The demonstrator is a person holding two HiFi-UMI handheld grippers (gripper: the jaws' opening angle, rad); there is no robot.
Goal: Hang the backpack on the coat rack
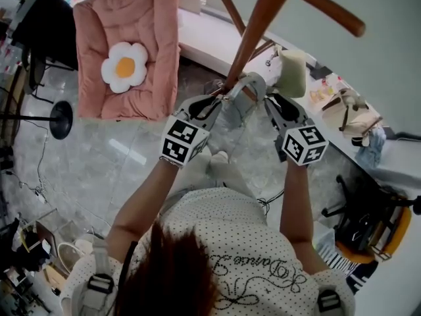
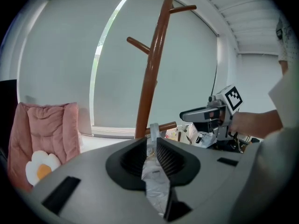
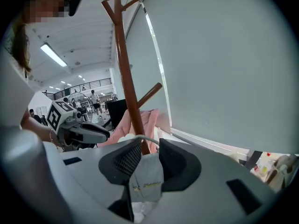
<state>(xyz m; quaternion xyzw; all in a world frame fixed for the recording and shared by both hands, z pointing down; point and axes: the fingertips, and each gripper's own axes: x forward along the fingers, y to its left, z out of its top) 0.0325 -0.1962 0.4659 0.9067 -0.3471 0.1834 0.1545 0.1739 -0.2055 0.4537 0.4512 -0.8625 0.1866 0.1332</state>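
A grey backpack [image 1: 233, 110] hangs between my two grippers, right in front of the brown wooden coat rack [image 1: 253, 35]. My left gripper [image 1: 212, 103] is shut on a silver-grey strap [image 2: 152, 136] of the pack, with crinkled fabric hanging below the jaws. My right gripper [image 1: 273, 105] is shut on a grey fabric part with a small printed label [image 3: 145, 176], and a thin loop arches over its jaws. The rack's pole [image 2: 152, 73] stands just beyond the left gripper [image 2: 152, 146], and its pegs branch off higher up. In the right gripper view the pole [image 3: 126, 73] rises directly behind the right gripper [image 3: 149, 155].
A pink cushion with a fried-egg flower [image 1: 128, 51] leans at the left of the rack. A white ledge [image 1: 355, 140] along the window carries bags and small items. A black stand base [image 1: 59, 120] sits on the floor at the left, and an office chair [image 1: 368, 222] at the right.
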